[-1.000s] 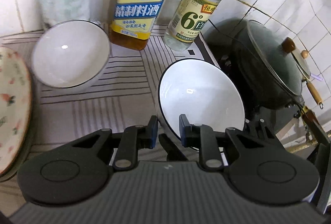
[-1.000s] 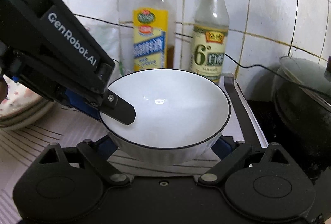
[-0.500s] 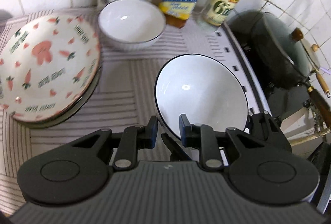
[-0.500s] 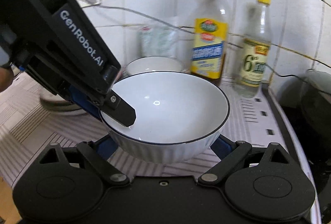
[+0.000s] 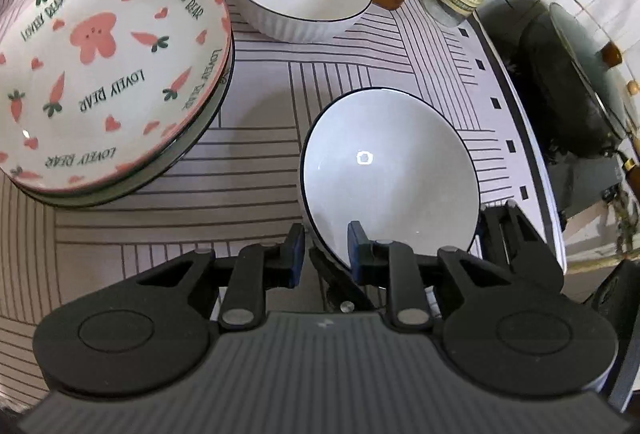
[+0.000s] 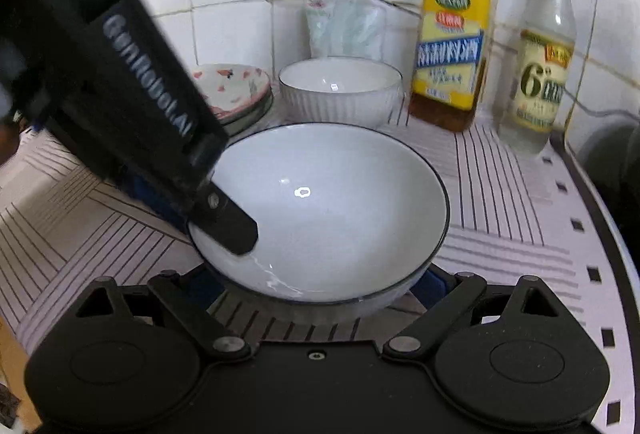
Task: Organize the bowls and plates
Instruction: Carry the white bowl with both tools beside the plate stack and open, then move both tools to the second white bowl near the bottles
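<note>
Both grippers steeply down-tilted, clamped on white bowl.

Left hand-held gripper, lower centre, left wrist view: black plastic linkage arms, two round housings w/ disc insets, silver pivot screws, blue finger pads, grey ribbed body. Right hand-held gripper, bottom of right wrist view: same build, black body. White "GenRobot.AI" lettering, upper left.

Your left gripper straddles the near bowl's rim, your right gripper spans that bowl from beneath; behind it the second bowl stands before a bag; stacked plates lie left, two bottles right, pot farthest right.
</note>
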Tool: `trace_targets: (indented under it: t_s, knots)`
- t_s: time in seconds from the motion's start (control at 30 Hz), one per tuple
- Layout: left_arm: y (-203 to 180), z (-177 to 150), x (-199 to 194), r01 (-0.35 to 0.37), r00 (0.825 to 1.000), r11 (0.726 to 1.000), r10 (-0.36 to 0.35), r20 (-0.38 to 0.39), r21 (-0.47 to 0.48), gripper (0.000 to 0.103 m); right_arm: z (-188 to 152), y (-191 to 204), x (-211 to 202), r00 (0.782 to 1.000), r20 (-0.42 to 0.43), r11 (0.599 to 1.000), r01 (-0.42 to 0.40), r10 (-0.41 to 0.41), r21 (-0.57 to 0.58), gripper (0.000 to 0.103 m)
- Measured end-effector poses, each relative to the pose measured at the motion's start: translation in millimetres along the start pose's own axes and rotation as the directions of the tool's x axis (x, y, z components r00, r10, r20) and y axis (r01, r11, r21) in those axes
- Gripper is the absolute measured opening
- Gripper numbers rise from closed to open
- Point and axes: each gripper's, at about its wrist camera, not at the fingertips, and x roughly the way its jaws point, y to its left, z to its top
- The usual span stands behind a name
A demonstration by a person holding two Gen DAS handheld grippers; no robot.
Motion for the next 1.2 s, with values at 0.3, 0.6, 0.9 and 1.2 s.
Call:
trace_targets:
  t_s: [0.3,0.6,0.9,1.2]
  knots:
    - [-2,8,-44,-0.023,0.999,0.998,0.021,0.042,0.056,0.025,-1,13,-42,0.993,-0.101,0.967,0.086,-0.063,0.239,0.096]
    - [21,20,-117,-0.027,0.995,0.990,0.013,0.100,0.135,0.037,37,27,-110,0.998,0.056,0.916,-0.014,-0.009,0.400,0.090]
    - [42,55,-115,-0.048,0.992,0.985,0.027,0.123,0.168,0.048,91,5,-96,0.989,0.134,0.816,-0.134,0.069,0.563,0.084]
    - [45,107,-74,-0.092,0.984,0.977,0.061,0.168,0.190,0.056,119,-42,-30,0.996,0.051,0.723,-0.090,0.076,0.685,0.077]
